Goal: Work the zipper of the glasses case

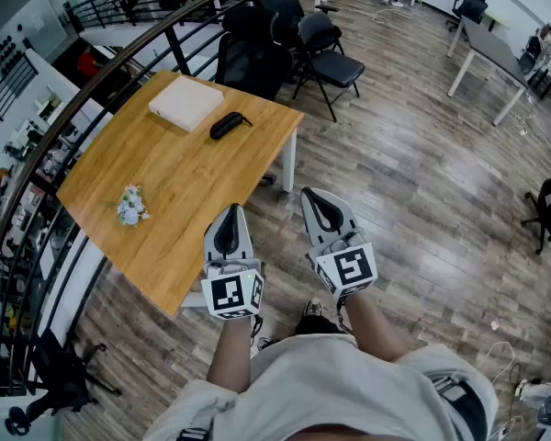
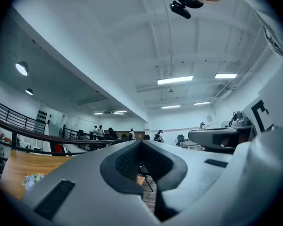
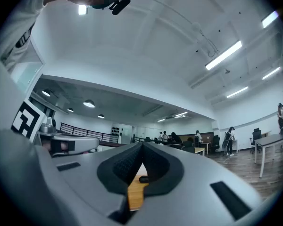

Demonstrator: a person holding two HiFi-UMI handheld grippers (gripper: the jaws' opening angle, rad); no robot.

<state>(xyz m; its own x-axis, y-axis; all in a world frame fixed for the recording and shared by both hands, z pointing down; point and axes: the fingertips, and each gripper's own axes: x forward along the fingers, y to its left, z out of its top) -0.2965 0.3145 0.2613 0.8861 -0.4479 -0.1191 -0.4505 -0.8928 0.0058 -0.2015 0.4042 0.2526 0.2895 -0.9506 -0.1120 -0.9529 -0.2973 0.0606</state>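
A black glasses case (image 1: 226,125) lies on the far part of the wooden table (image 1: 174,182), next to a flat white box (image 1: 185,101). Through the right gripper's jaws a small dark shape on the wood shows as the case (image 3: 145,178). My left gripper (image 1: 229,220) is held over the table's near edge, shut and empty. My right gripper (image 1: 315,200) is beside it over the floor, also shut with nothing in it. Both are far short of the case. The left gripper (image 2: 142,147) and right gripper (image 3: 142,149) point almost level into the room.
A small bunch of white flowers (image 1: 130,206) lies on the table's left side. Black office chairs (image 1: 323,51) stand behind the table. A curved dark railing (image 1: 92,90) runs along its left. Grey desks (image 1: 496,53) stand at the far right on the wood floor.
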